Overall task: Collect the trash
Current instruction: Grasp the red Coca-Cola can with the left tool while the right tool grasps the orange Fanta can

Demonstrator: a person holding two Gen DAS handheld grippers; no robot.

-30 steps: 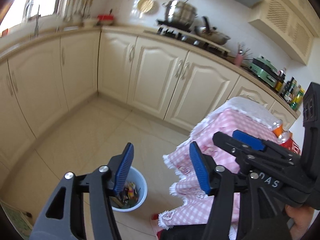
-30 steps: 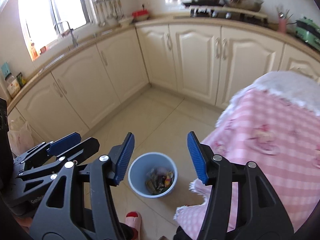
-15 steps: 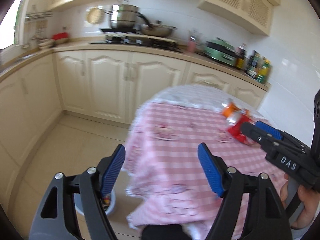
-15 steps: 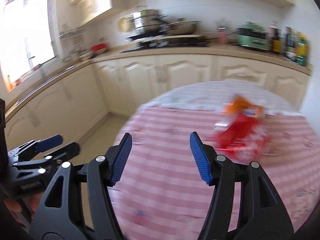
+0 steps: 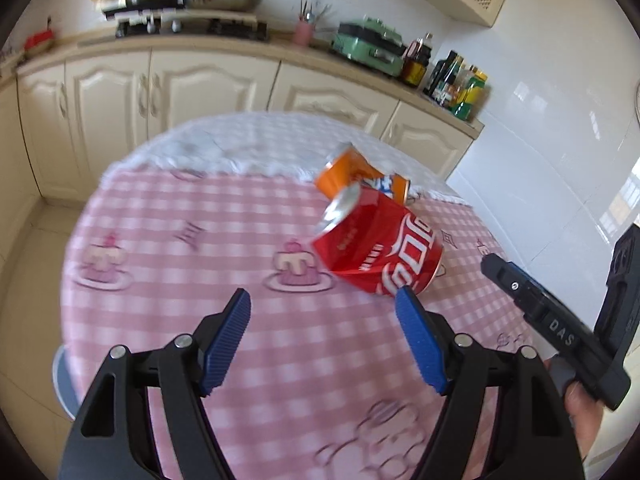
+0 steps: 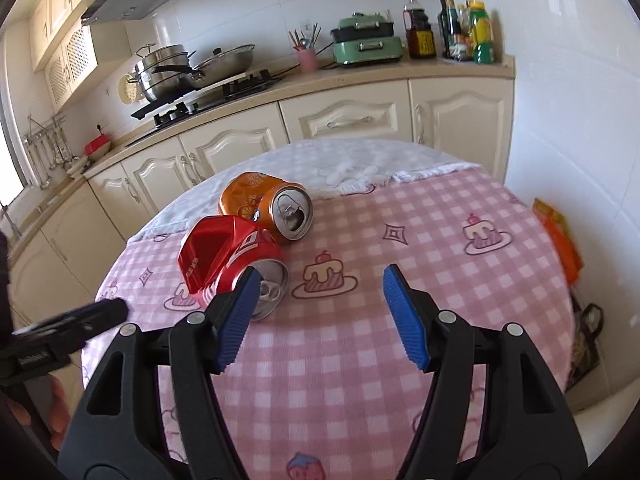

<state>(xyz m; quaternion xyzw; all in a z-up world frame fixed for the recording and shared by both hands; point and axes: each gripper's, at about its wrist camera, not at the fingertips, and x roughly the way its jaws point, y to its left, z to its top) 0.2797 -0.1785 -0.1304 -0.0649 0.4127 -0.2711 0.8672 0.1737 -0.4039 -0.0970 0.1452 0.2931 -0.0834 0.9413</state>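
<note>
Two crushed cans wait on the table, both tongs spread wide and empty.

The left gripper [image 5: 323, 322] hovers over the pink checked tablecloth [image 5: 168, 280] with its jaws wide apart, the dented red cola can [image 5: 380, 250] lying on its side just ahead of its right-hand fingertip and the crushed orange soda can [image 5: 352, 172] touching it on the far side. The right gripper [image 6: 318, 300], likewise wide and holding nothing, has the red can [image 6: 224, 258] just past its left-hand fingertip and the orange one [image 6: 264, 204] farther ahead to the left. A sliver of the blue bin [image 5: 64, 380] shows below the table edge, left of the left tongs (its contents are hidden here). Judging by this, both cans are still to be picked up and binned; an orange packet [image 6: 560, 240] at the table's far right edge may be trash too.
</note>
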